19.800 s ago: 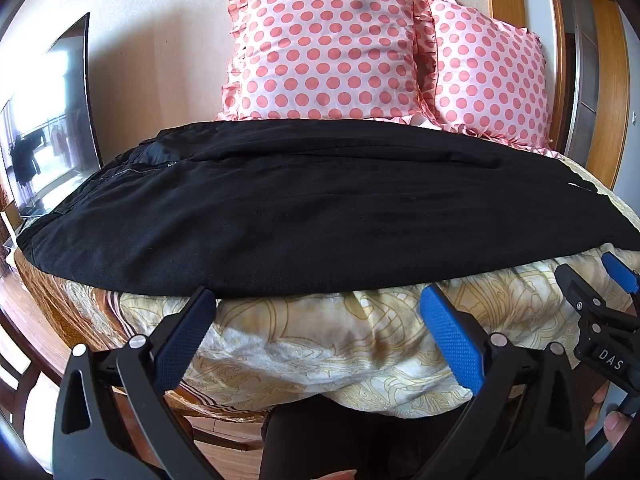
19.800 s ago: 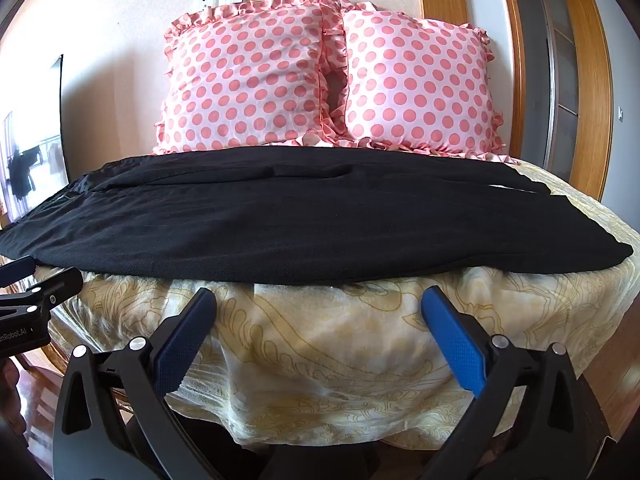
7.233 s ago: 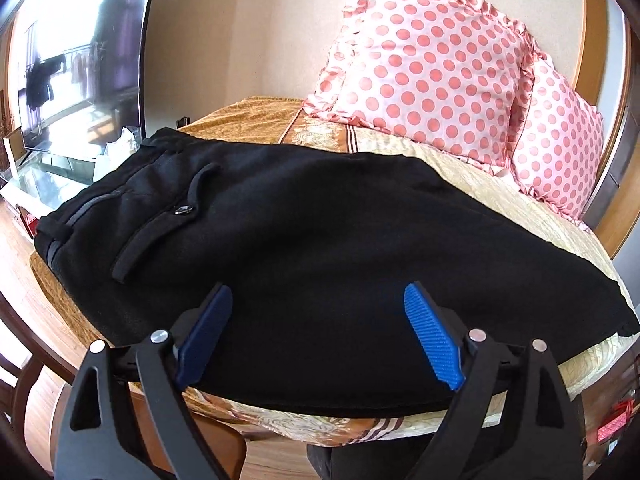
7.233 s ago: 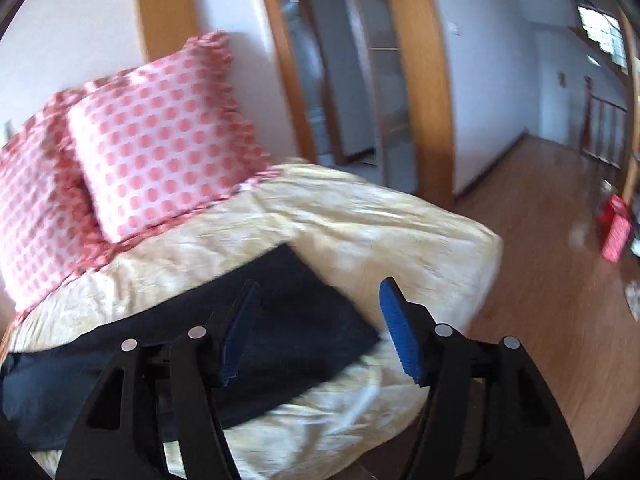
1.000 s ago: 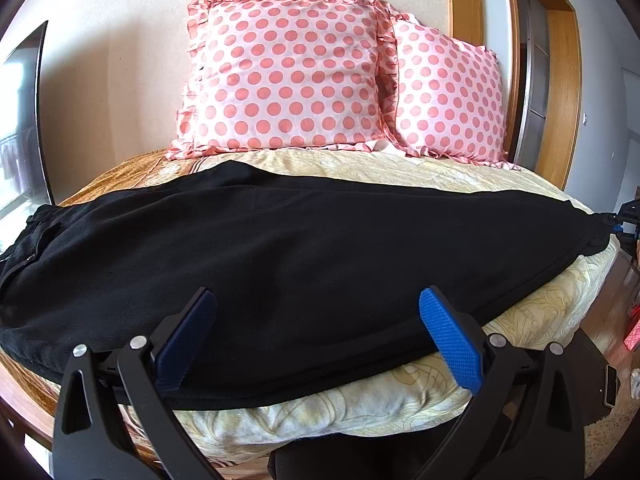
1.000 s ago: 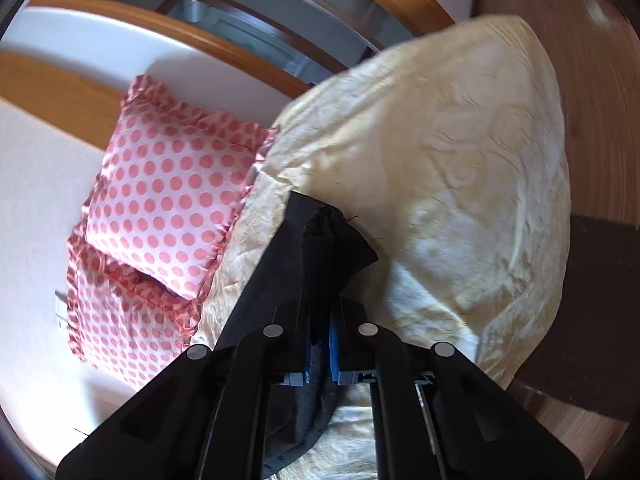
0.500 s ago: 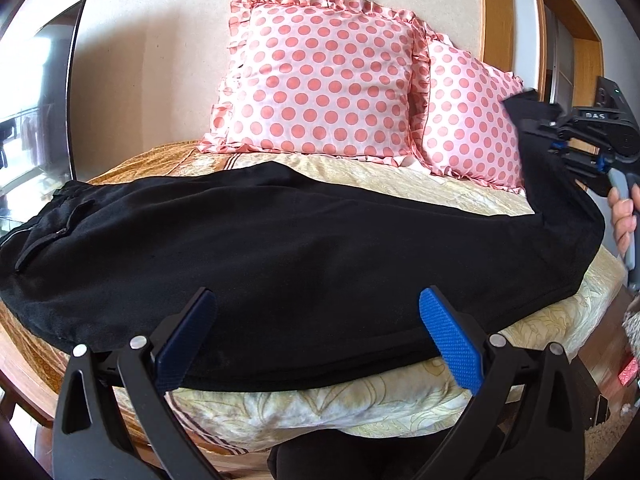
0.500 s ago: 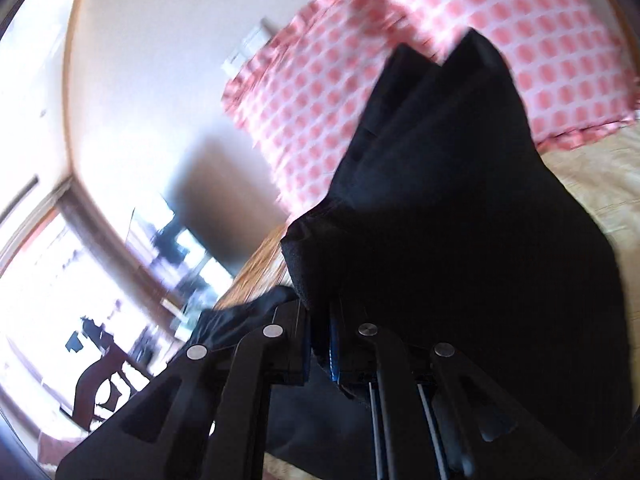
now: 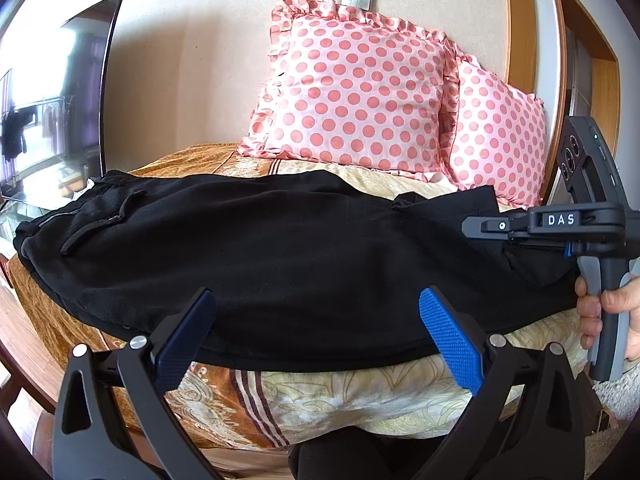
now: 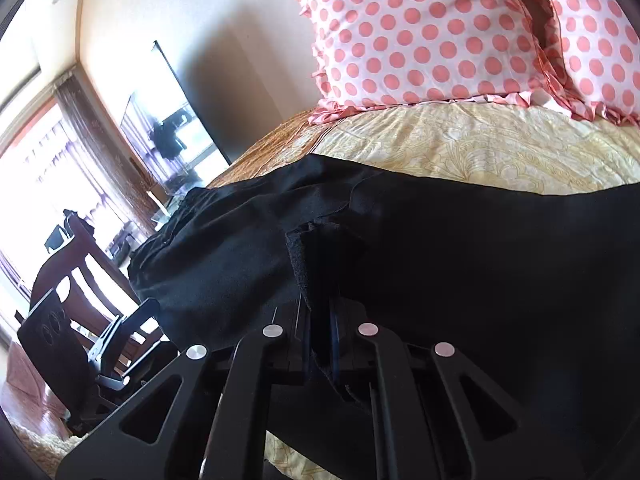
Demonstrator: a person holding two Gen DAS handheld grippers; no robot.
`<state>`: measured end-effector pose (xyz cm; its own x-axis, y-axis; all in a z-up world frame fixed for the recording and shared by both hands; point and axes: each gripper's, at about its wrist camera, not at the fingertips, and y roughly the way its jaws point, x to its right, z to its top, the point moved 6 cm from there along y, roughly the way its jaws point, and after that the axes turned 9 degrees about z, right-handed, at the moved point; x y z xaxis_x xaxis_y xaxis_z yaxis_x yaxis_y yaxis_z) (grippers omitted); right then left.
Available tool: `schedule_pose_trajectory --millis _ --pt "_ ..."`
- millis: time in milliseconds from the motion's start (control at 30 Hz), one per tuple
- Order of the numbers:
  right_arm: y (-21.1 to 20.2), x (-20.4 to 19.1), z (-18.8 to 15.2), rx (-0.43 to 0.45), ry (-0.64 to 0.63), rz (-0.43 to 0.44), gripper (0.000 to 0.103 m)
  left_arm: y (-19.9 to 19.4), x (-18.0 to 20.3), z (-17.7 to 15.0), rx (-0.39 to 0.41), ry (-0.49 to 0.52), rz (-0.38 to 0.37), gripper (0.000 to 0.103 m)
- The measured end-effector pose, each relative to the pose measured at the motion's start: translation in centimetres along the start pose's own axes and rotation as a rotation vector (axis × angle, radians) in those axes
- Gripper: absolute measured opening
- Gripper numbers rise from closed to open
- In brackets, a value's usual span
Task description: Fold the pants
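Hem of pants (image 9: 280, 248) now carried by your right gripper (image 10: 320, 344), clamped on it, from bed (image 9: 360, 396) right edge toward waistband end; left gripper (image 9: 316, 332) open, empty at front edge. Fold's underway.

The pants (image 9: 280, 248) were spread across the bed (image 9: 360, 400), with the waist at the left. Two pillows (image 9: 360, 92) were propped behind them against the wall, and a screen (image 9: 52, 112) was stood left of the bed.

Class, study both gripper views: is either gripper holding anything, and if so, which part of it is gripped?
The right gripper is shut on the black pants, pinching the cuff end of the legs. The left gripper is open, holding nothing.
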<state>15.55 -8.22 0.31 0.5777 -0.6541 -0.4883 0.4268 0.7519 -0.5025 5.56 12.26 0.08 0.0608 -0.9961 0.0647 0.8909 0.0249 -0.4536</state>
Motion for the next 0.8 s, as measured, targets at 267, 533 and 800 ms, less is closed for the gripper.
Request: schedule_pose_trajectory --millis 267,533,800 --pt "2.5 -1.8 -3.6 -0.119 -0.133 -0.03 0.02 -0.3 0.1 0.3 0.0 -0.01 -0.008 0.101" --pt "1.6 -1.5 -2.7 -0.006 -0.023 0.047 0.012 -0.5 -0.1 1.2 0.002 -0.052 -0.02 0.101" --pt "3.4 -3.7 -4.3 -0.101 -0.215 -0.024 0.026 -0.5 0.8 2.2 0.017 -0.056 -0.033 0.101"
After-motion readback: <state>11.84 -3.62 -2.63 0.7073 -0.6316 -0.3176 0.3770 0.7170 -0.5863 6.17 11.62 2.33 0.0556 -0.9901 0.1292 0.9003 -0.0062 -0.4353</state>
